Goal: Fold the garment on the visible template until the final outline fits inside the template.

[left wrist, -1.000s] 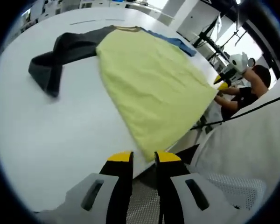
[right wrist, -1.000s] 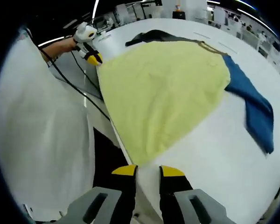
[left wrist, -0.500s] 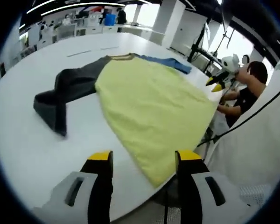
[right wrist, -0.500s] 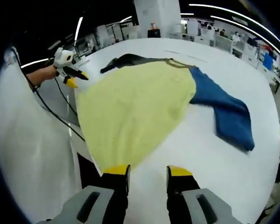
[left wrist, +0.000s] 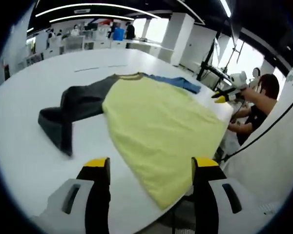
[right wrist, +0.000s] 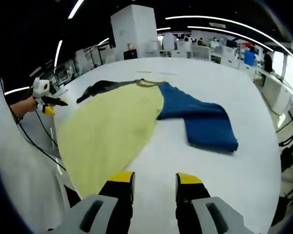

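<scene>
Both grippers fingers apart, empty; garment flat on table just beyond.

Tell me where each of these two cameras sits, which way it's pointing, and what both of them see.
Left gripper view: rides the left hand-held gripper, jaws apart, facing across the white table at the garment's yellow body and grey sleeve; the right hand-held gripper enters at right, on the person's arm.
Right gripper view: rides the right hand-held gripper, jaws apart, facing the blue sleeve; the left hand-held gripper enters at left.
Shared: garment, table.
</scene>
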The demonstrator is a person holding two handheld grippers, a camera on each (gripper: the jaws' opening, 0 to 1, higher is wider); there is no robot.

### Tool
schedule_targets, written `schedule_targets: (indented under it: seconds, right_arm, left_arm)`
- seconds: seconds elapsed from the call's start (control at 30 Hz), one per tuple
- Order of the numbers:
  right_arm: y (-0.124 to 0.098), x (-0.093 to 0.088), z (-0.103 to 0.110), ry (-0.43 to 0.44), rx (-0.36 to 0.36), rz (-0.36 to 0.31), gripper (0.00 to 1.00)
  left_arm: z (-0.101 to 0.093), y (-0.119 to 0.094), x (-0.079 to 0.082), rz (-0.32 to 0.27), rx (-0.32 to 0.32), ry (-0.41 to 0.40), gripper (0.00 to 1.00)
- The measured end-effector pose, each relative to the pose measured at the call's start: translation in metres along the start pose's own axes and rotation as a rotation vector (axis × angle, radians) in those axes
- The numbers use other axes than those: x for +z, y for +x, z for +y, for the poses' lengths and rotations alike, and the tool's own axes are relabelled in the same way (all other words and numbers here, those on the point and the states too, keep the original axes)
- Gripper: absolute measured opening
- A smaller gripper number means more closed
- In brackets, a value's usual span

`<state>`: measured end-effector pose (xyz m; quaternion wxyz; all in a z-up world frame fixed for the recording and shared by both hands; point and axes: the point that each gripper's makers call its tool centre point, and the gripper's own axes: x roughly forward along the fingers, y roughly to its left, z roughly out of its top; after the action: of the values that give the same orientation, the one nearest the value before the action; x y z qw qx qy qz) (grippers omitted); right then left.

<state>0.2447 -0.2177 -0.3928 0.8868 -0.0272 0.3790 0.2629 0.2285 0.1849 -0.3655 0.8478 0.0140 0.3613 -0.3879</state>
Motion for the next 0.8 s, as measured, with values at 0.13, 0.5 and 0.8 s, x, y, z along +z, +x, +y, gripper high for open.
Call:
schedule_targets:
  seconds: [0.13, 0.5, 0.8]
  right_arm:
    - [0.003, 0.005, -0.012, 0.061, -0.022, -0.042, 0.26]
    - [0.014, 0.014, -0.044, 0.161, -0.088, -0.085, 0.22]
    - [0.023, 0.018, -0.061, 0.226, -0.117, -0.097, 0.18]
  left_arm:
    - [-0.001, 0.001, -0.001, 0.0, -0.002, -0.005, 0.64]
    - [-0.004, 0.004, 0.002, 0.006, -0.01, 0.007, 0.63]
    - [-0.005, 0.005, 0.004, 0.013, -0.014, 0.015, 0.62]
